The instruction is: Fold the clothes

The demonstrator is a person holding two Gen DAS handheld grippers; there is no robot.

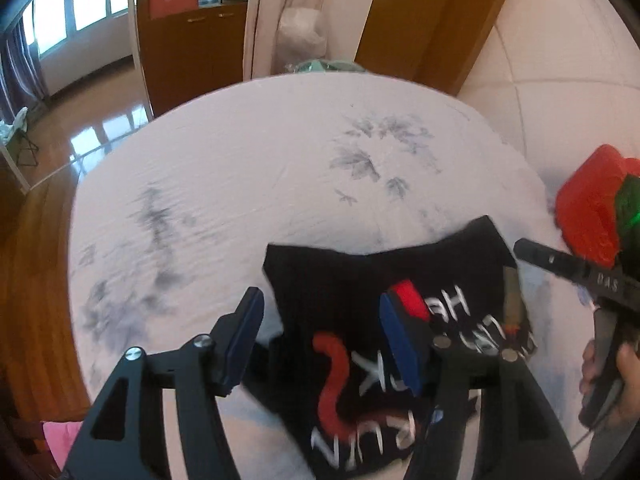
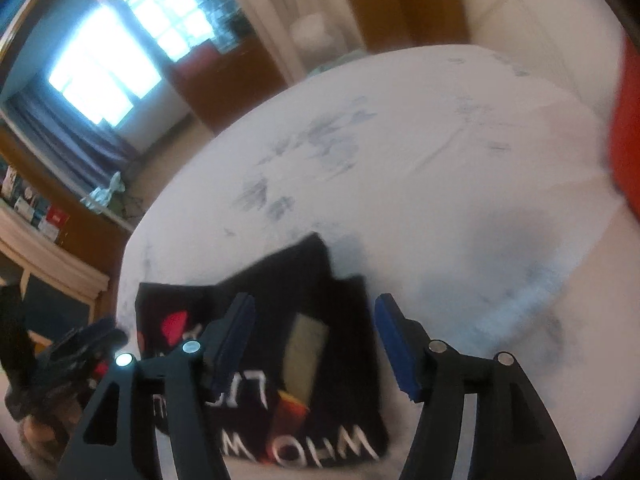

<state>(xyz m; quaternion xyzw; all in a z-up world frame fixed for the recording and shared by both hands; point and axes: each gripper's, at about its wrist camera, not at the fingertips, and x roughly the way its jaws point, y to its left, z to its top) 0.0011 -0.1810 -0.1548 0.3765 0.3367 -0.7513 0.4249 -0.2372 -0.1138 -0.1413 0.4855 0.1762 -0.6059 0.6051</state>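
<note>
A black garment [image 1: 384,320] with white lettering and red shapes lies folded on the white bed sheet [image 1: 248,168], near its front edge. My left gripper [image 1: 320,320] is open and empty, held just above the garment's left part. In the right wrist view the same garment [image 2: 320,344] lies below my right gripper [image 2: 316,320], which is open and empty above it. The right gripper's body [image 1: 600,272] shows at the right of the left wrist view, held by a hand.
The bed sheet [image 2: 420,168] has grey leaf prints and stretches far ahead. A wooden cabinet [image 1: 192,40], a curtain [image 1: 280,12] and windows stand beyond it. A pink cloth [image 1: 60,436] lies at the lower left. A red object [image 2: 628,140] is at the right edge.
</note>
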